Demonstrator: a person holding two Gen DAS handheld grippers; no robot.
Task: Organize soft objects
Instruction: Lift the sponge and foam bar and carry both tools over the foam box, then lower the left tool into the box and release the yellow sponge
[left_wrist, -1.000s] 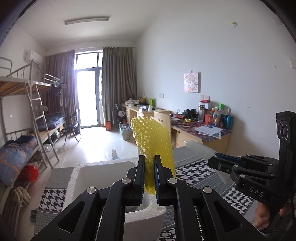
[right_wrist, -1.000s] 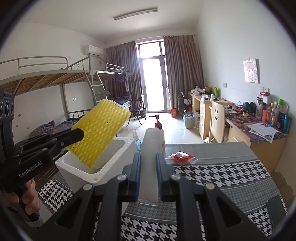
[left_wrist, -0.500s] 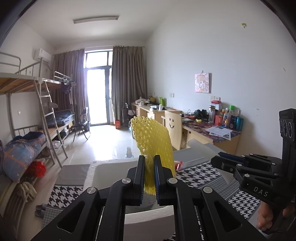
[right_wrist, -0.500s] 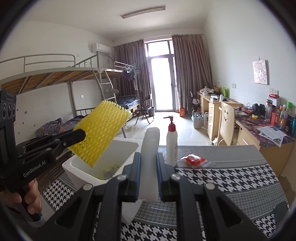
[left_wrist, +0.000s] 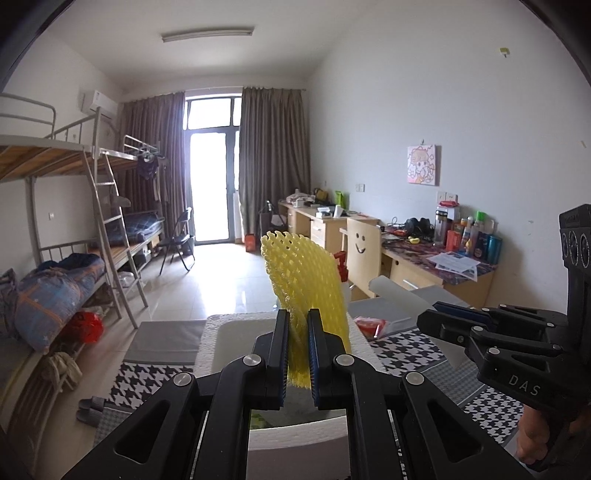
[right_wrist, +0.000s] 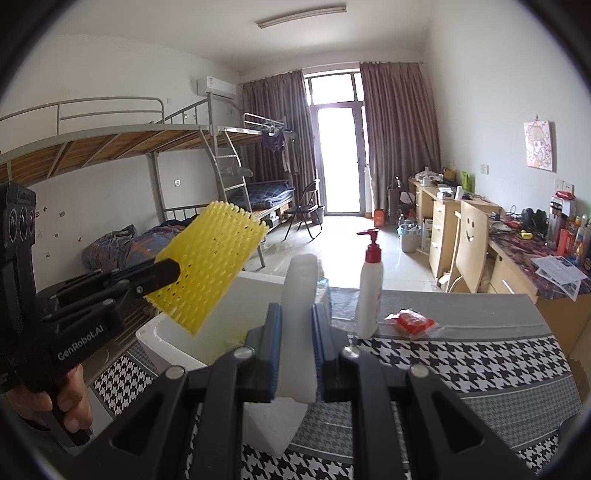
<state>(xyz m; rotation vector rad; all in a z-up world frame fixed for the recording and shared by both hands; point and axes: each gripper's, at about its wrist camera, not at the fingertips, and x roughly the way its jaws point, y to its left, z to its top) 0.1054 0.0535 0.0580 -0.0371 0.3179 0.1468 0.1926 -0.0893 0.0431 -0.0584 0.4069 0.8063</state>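
My left gripper (left_wrist: 295, 325) is shut on a yellow foam net sleeve (left_wrist: 306, 284) and holds it upright above a white foam box (left_wrist: 210, 332). In the right wrist view the left gripper (right_wrist: 162, 273) holds the sleeve (right_wrist: 210, 258) over the box (right_wrist: 173, 343). My right gripper (right_wrist: 297, 317) is shut on a white foam sheet (right_wrist: 301, 295), beside the box's right wall. In the left wrist view the right gripper (left_wrist: 432, 317) and the sheet (left_wrist: 399, 295) sit to the right of the box.
A houndstooth cloth covers the table (right_wrist: 461, 358). A white pump bottle with red cap (right_wrist: 369, 288) and a red packet (right_wrist: 413, 321) stand behind my right gripper. Bunk beds are at the left, desks and a chair (right_wrist: 472, 240) at the right.
Both grippers have drawn back and risen a little, holding their items. The pump bottle has come out from behind the white sheet and now shows to its right.
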